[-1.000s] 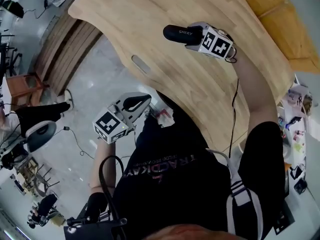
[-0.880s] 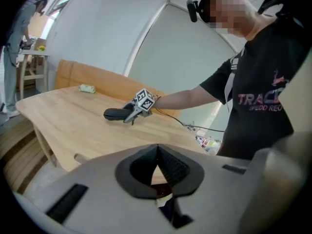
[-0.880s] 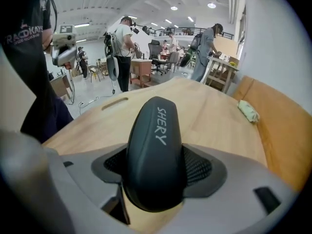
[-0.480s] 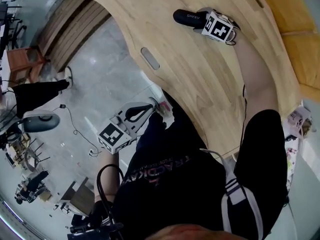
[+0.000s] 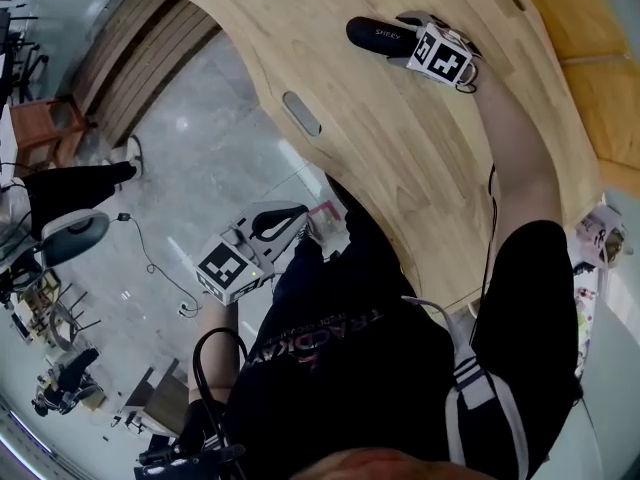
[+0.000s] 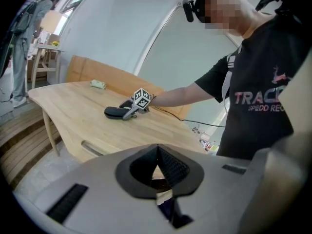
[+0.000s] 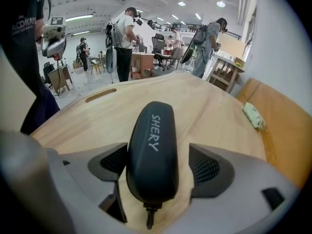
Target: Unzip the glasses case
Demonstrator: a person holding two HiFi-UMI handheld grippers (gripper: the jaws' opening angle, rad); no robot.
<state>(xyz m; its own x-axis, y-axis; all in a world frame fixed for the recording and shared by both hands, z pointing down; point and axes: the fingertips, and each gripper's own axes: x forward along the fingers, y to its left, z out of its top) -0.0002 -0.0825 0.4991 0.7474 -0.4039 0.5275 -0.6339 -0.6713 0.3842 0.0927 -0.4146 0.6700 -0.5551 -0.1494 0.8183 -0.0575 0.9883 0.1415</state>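
Note:
A black glasses case (image 5: pixel 378 36) printed SHERY lies on the wooden table (image 5: pixel 400 158). My right gripper (image 5: pixel 402 40) straddles its near end. In the right gripper view the case (image 7: pixel 152 145) sits between the two pads with a gap at the right pad (image 7: pixel 210 165). The jaws are opening. The zipper pull (image 7: pixel 147 214) hangs at the case's near end. My left gripper (image 5: pixel 298 218) is shut with nothing in it and hangs off the table's edge by the person's torso. From the left gripper view the case (image 6: pixel 115 112) shows far across the table.
A slot (image 5: pixel 300 115) is cut near the table's curved edge. A small green roll (image 7: pixel 254 115) lies on the orange bench beyond the table. People stand at workbenches (image 7: pixel 141 57) far behind. Chairs and cables (image 5: pixel 60 238) lie on the floor at left.
In the head view the right gripper and the case have moved up the picture and come to rest on the table. The left gripper has hardly shifted.

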